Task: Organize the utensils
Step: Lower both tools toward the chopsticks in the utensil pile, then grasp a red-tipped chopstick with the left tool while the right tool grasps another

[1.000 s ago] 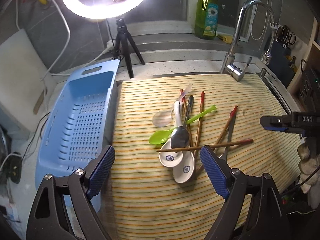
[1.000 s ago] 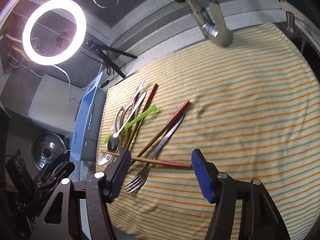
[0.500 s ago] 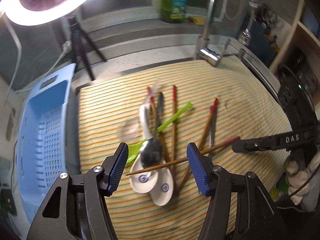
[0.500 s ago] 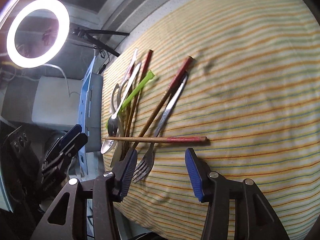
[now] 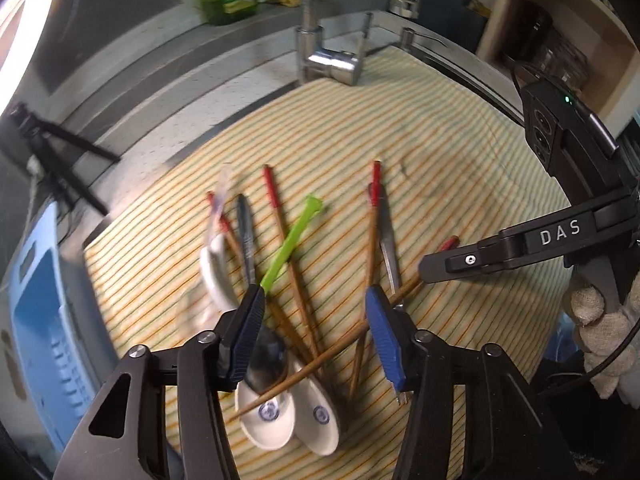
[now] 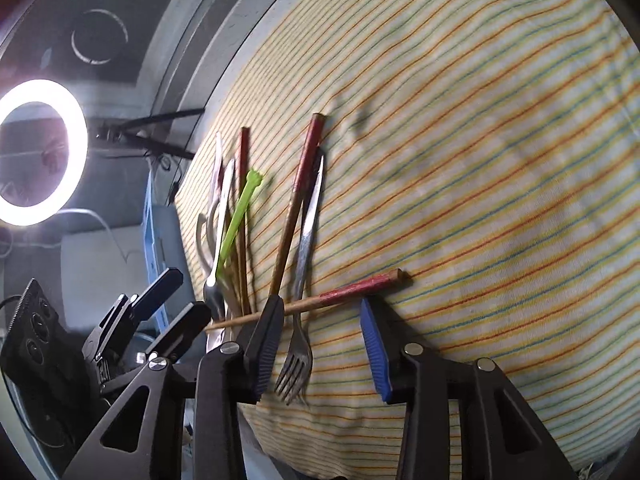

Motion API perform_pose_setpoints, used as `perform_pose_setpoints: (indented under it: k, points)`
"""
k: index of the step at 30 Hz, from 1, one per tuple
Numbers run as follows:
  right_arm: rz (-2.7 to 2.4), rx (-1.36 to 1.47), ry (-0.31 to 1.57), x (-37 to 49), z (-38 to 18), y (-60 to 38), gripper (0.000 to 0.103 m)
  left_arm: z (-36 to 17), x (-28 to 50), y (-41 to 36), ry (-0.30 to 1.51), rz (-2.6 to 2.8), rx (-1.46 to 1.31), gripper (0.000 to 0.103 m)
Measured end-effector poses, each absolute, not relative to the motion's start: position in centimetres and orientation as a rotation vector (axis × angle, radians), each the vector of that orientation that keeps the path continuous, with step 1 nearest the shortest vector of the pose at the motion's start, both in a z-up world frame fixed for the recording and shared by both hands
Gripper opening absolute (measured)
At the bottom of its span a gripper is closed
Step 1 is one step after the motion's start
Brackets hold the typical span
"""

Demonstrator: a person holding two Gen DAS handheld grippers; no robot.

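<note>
A: Surface? Largest items first.
B: Striped cloth (image 5: 440,152) covers the counter; blue basket (image 5: 36,320) lies off its left edge.
A: Left gripper (image 5: 316,332) pose?
B: Low over the near end of the utensil pile, fingers spread, holding nothing. Two white spoons (image 5: 288,420) lie beneath it.
A: Right gripper (image 6: 320,344)?
B: Reaches in from the right, jaws apart and empty, straddling the crosswise chopstick (image 6: 352,290) and the fork (image 6: 298,364).
A: Other utensils?
B: Green spoon (image 5: 292,244), metal spoon (image 5: 266,360), and three more chopsticks fan out across the cloth's middle.
</note>
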State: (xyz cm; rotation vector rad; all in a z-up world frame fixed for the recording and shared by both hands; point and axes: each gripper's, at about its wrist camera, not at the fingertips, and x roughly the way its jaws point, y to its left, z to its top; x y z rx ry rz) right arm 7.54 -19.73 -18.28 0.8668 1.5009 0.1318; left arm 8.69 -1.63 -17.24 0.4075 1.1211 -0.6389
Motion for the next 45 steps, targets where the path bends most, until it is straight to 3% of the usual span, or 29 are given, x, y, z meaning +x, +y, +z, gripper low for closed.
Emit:
perform_pose_setpoints:
  k: [6,12,16,26,45]
  points:
    - [0.01,0.886,1.464,7.4,-18.3,-19.4,0.035,-19.0,9.8,-3.1,1.182,-0.771,0.424,0.036]
    - [-0.085,0.889,1.458,7.9,-18.4,-19.1,0.027,-20.6,11.2,-4.2,1.233,-0.82,0.433,0.026]
    - [-0.128,0.868,1.466,8.2,-18.5,-19.0,0.021,-21.2,11.8,-4.5,1.265,-0.856,0.399,0.026]
    - [-0.186,0.875,1.497,8.8,-18.7,-19.0,0.021,-22.2,12.3,-6.1,1.265,-0.863,0.453,0.011]
    - [-0.236,0.683,1.507,11.3,-17.8,-19.0,0.017,-22.5,12.7,-4.7,1.277,-0.861,0.371,0.009]
